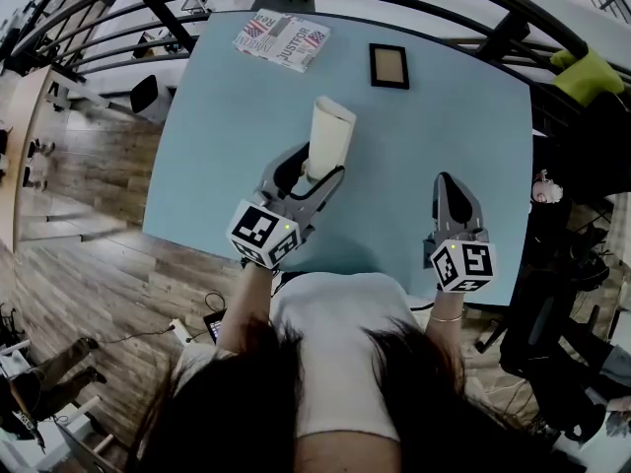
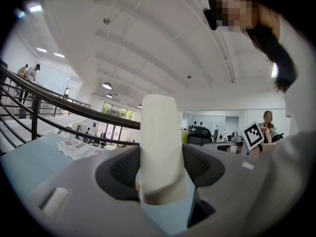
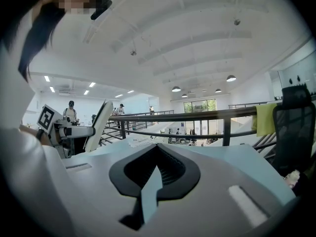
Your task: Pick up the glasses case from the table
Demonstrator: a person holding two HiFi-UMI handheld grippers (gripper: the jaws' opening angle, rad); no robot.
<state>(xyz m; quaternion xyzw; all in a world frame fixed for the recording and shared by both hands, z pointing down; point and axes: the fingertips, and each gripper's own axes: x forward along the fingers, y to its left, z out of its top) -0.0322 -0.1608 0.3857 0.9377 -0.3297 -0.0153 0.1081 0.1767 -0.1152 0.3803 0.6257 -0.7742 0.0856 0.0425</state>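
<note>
1. The left gripper (image 1: 310, 175) is clamping the near end of the cream glasses case (image 1: 330, 134). The case is jutting toward 12 o'clock and appears to be raised off the blue table (image 1: 207, 156).
2. The right gripper (image 1: 452, 193), at 3 o'clock from the left, is pinching closed on nothing.
3. The lift is probably nearly done. The long free end could lever out, so a firm, level grip matters most.
4. A magazine (image 1: 282, 39) and a picture frame (image 1: 388, 66) are lying at 12 o'clock, well apart from the case.
</note>
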